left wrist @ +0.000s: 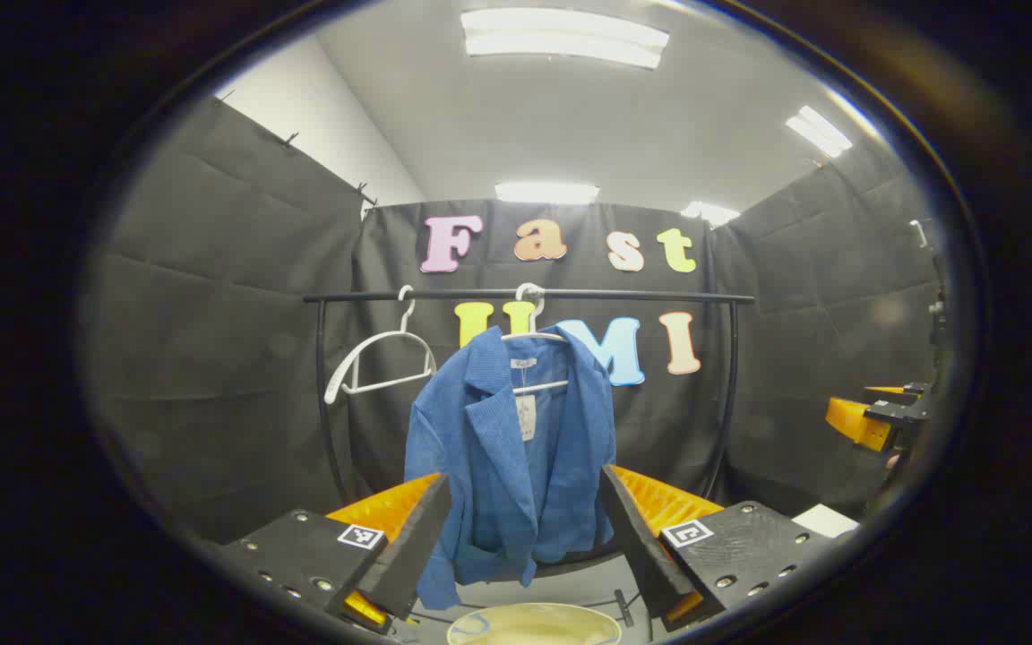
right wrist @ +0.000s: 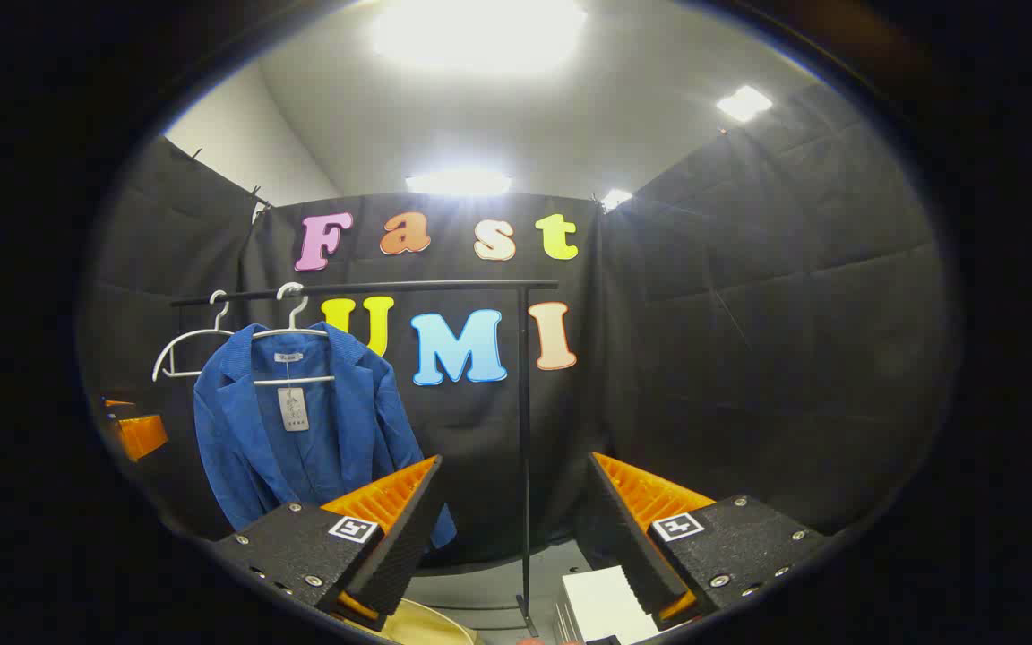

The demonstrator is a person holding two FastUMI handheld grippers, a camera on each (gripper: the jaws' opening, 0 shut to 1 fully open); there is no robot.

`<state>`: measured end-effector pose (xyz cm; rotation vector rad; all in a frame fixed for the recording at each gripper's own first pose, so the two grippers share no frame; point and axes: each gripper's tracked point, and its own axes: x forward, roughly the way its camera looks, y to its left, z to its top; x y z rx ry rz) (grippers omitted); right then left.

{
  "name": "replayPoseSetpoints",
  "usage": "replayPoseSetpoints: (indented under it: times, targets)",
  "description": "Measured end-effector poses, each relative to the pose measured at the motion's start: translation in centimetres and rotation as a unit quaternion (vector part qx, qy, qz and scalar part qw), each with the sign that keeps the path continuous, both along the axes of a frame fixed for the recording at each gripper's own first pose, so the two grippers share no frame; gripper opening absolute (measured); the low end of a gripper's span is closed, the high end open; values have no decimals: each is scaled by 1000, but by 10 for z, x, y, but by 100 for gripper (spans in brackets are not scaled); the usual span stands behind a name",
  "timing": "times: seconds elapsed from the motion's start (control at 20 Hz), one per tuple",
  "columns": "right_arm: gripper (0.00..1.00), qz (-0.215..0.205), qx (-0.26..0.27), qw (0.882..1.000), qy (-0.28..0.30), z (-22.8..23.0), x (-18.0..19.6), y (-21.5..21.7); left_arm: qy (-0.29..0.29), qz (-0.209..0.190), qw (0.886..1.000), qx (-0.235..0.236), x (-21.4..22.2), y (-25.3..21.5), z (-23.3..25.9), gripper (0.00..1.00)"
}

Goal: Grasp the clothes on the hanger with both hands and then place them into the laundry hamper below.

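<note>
In the left gripper view the laundry hamper (left wrist: 534, 625) is cut off by the bottom edge, so just an arc of its pale rim shows; in the right gripper view a sliver of that rim (right wrist: 426, 624) peeks out beside the right gripper's finger (right wrist: 395, 528). The blue jacket (left wrist: 507, 457) covers most of its white hanger (left wrist: 534, 336), and the print on its paper tag (left wrist: 527, 417) is too small to make out. The jacket's lower hem in the right gripper view passes behind that finger. A white box (right wrist: 601, 609) runs off the bottom edge. The right gripper (left wrist: 879, 417) is clipped at the left gripper view's rim, its jaws unclear.
</note>
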<state>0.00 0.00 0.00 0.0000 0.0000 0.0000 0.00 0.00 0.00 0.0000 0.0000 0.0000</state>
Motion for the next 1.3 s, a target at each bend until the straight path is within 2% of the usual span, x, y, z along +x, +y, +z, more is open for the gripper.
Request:
replayPoseSetpoints:
  times: [0.2, 0.9, 1.3]
  targets:
    - [95, -1, -22, 1000, 11, -5, -2, -1, 16, 7, 1000, -24, 1, 8, -8, 100]
    - [95, 34, -11, 999, 22, -4, 0, 14, 46, 45, 995, -73, -13, 28, -32, 100]
    - [95, 65, -15, 997, 46, -3, 26, 36, 54, 52, 993, -88, 4, 32, -30, 100]
